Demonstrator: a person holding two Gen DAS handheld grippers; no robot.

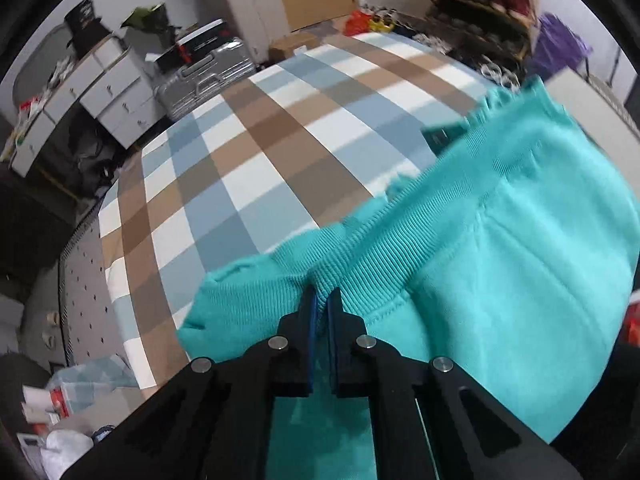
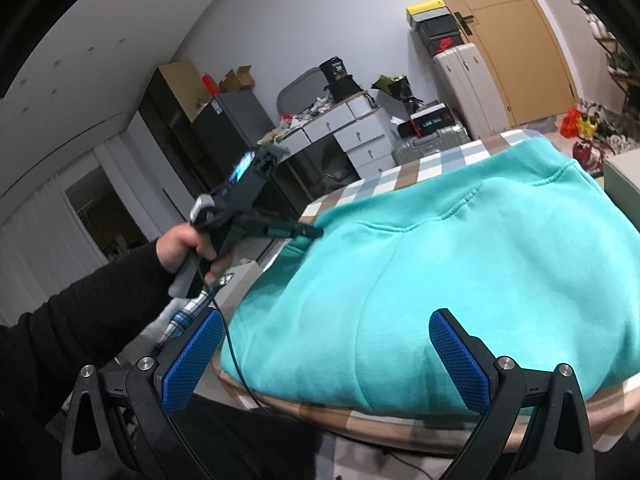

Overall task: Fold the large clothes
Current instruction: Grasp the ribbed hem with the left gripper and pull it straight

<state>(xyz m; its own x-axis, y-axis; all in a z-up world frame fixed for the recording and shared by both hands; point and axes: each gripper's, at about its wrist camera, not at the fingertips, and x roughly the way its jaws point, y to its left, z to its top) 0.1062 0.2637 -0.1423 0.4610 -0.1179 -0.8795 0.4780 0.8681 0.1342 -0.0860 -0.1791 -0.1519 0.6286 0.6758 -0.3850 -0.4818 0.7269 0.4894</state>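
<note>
A teal sweatshirt [image 1: 500,260] lies folded over on a table with a checked cloth [image 1: 248,152]. My left gripper [image 1: 325,300] is shut on the sweatshirt's ribbed hem and holds that edge up off the cloth. In the right wrist view the sweatshirt [image 2: 460,264] covers the near part of the table, and the left gripper [image 2: 316,231] shows at its left edge, held by a hand in a black sleeve. My right gripper [image 2: 326,332] is open and empty, just above the sweatshirt's near edge, with blue pads [image 2: 458,360] spread wide.
The checked cloth [image 2: 400,408] runs past the sweatshirt to the near table edge. Beyond the table stand white drawers [image 2: 352,132], silver suitcases [image 1: 204,76], a shelf rack [image 1: 484,8] and a wooden door [image 2: 516,40]. Clutter lies on the floor at left [image 1: 68,396].
</note>
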